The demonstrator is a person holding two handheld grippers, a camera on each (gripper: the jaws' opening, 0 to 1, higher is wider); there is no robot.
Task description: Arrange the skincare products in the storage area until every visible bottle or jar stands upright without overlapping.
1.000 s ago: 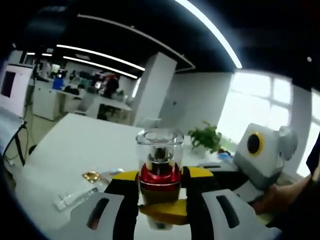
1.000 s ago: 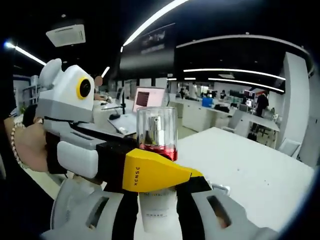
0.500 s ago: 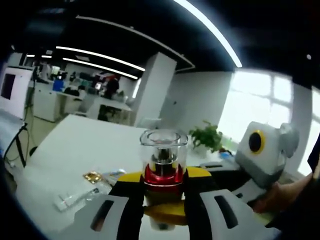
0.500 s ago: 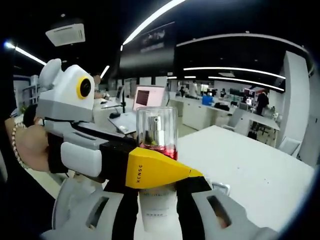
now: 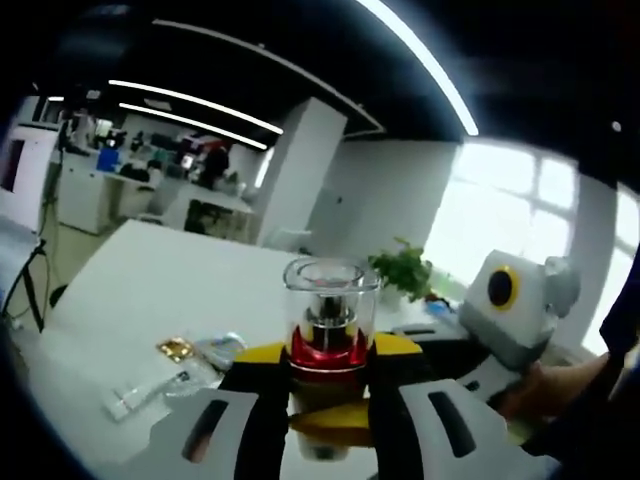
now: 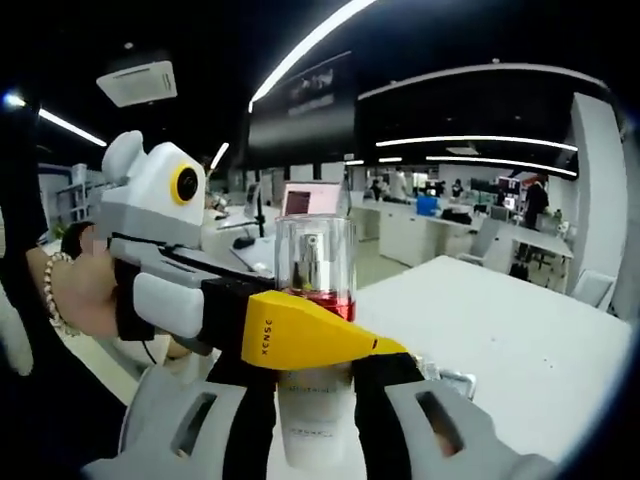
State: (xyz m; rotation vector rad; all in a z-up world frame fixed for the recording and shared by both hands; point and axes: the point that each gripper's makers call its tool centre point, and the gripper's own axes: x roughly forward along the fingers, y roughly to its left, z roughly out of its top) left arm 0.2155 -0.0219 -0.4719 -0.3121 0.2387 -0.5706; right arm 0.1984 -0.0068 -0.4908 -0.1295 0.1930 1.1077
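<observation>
Here both grippers clamp the same bottle point(image 5: 328, 330) and hold it upright above a white table point(image 5: 150, 290). In the left gripper view, the left gripper point(image 5: 330, 420) has its two grey and black jaws drawn in against the lower part of the bottle, one on each side. Above them stands the clear cap, with a silver pump head inside it and a red collar beneath. The right gripper point(image 5: 400, 345) comes in from the right with its yellow jaw tips on either side of the red collar, and a hand point(image 5: 545, 385) grips its grey body.

In the right gripper view, the bottle point(image 6: 315, 300) rises between the jaws of the right gripper point(image 6: 315, 410), which press on its white body (small print on the label is too blurred to read). The left gripper point(image 6: 300, 335) reaches in from the left, its yellow jaw lying across the front of the bottle just below the red collar. A hand point(image 6: 80, 290) with a beaded bracelet holds it.

On the table, in the left gripper view, lie a small gold thing point(image 5: 176, 347), a crumpled clear wrapper point(image 5: 222, 348) just beside it, and a long clear strip point(image 5: 145, 392) nearer the camera. A green plant point(image 5: 403, 270) stands at the far edge.
</observation>
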